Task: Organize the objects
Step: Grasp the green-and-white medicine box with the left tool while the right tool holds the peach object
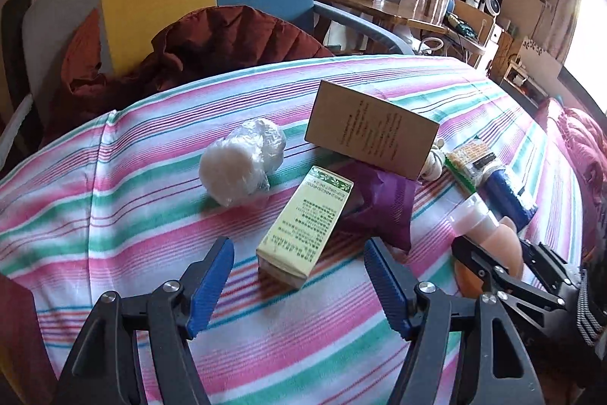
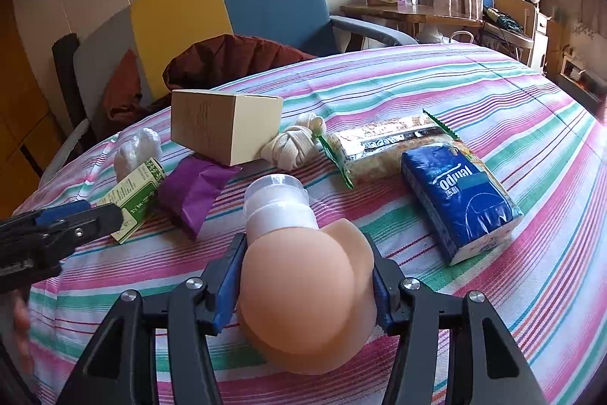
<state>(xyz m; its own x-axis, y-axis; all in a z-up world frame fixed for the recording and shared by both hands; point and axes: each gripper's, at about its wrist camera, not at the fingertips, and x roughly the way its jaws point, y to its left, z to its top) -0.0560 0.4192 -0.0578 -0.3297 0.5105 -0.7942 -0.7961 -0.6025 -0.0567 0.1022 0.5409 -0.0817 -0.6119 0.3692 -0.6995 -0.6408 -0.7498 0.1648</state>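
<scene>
Peach-coloured and rounded, a soft bottle (image 2: 303, 295) with a clear cap fills the near foreground of the right wrist view, clamped at its bulging sides between the blue pads of the right gripper (image 2: 303, 285); gripping the widest part probably keeps the squashy body from slipping, with the cap pointing away toward the brown box (image 2: 224, 124). That box sits tilted, one edge propped on a purple pouch (image 2: 193, 190) lying just in front of it, so it looks likely to tip if the pouch is pulled. The left gripper (image 1: 299, 285) hovers with its jaws wide apart, holding nothing, straddling the near end of a green carton (image 1: 303, 228) that lies flat on the striped bed (image 1: 114, 196) in front of the box; the wide spread suits closing across the carton's narrow sides, which seems the next pick. Left of the box rests a white wrapped bundle (image 1: 242, 164). Right of the box lie a knotted cloth (image 2: 292, 145), then a snack pack (image 2: 387, 143) and a blue tissue pack (image 2: 459, 200), touching each other. Nothing shows where sorted items should go, so the destination cannot be told.
</scene>
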